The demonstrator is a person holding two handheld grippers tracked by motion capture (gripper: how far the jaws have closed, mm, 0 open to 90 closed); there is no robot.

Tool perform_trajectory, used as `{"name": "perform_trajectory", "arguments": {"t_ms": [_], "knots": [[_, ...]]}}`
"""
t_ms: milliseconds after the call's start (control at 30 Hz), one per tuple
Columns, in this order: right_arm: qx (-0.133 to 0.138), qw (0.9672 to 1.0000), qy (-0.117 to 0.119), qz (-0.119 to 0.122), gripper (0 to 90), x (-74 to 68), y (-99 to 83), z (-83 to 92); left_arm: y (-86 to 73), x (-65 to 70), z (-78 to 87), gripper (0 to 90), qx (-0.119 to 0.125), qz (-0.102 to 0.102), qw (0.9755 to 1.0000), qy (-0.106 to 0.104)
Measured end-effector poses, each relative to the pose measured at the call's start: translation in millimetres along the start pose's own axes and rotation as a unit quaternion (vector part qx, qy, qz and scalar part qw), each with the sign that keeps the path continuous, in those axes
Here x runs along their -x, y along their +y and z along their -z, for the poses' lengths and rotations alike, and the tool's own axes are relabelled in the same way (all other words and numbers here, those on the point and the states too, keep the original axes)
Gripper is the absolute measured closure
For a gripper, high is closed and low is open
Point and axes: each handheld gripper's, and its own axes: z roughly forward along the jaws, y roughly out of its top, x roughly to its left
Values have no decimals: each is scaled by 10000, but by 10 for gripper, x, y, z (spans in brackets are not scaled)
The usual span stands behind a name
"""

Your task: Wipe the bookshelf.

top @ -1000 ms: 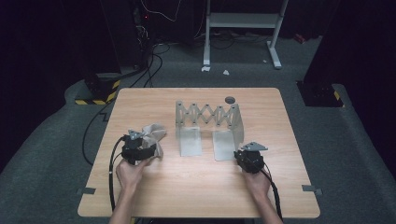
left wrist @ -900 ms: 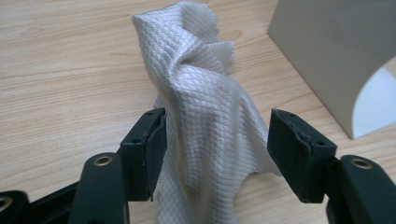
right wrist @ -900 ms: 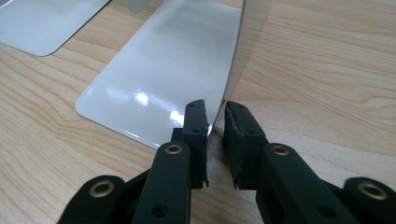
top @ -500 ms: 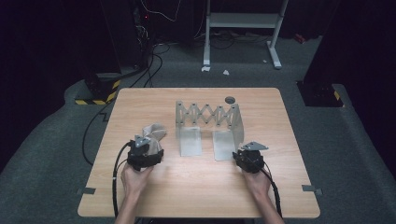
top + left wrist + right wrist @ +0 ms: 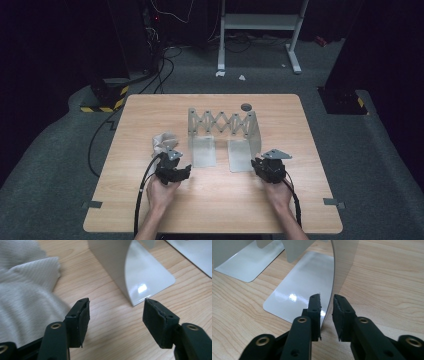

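High view: metal rack [image 5: 224,131] stands mid-table, its two base plates toward the person. Right gripper [image 5: 263,166] at the rack's right end wall; in the right gripper view the thin wall edge sits between narrowly parted jaws, which have just been closing; contact with the pads unclear. Left gripper [image 5: 173,172] wide open, holding nothing, jaws just narrowed slightly; rack's left plate [image 5: 145,277] ahead, cloth [image 5: 25,290] just beside its left jaw. Since a second ago, left gripper has shifted right, off the cloth.
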Motion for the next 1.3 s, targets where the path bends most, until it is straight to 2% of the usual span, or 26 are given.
{"name": "perform_trajectory", "arguments": {"t_ms": [100,267,467,567,767,833,967,1133,1300], "knots": [[7,10000,-63,68,807,-16,2,7,32,31,-59,421,35,80,9999,-82],[62,9999,-105,40,849,-10,11,10,117,73,-115,485,128,60,9999,-17],[119,9998,-155,63,855,-11,51,18,196,43,-121,573,336,224,9992,-27],[128,9997,-178,70,855,-15,69,12,212,32,-132,613,326,239,9992,-10],[138,9996,-234,44,855,-19,100,-27,289,35,-134,674,391,145,9991,0],[134,9996,-253,31,855,-16,116,-43,306,19,-133,703,430,204,9989,-9],[118,9995,-291,20,855,-13,146,-70,305,-12,-143,757,414,212,9989,-5],[100,9994,-318,-36,856,4,184,-107,318,-13,-161,810,390,124,9992,-50],[87,9994,-308,-116,857,33,228,-132,383,-46,-185,816,287,80,9995,-50]]}}
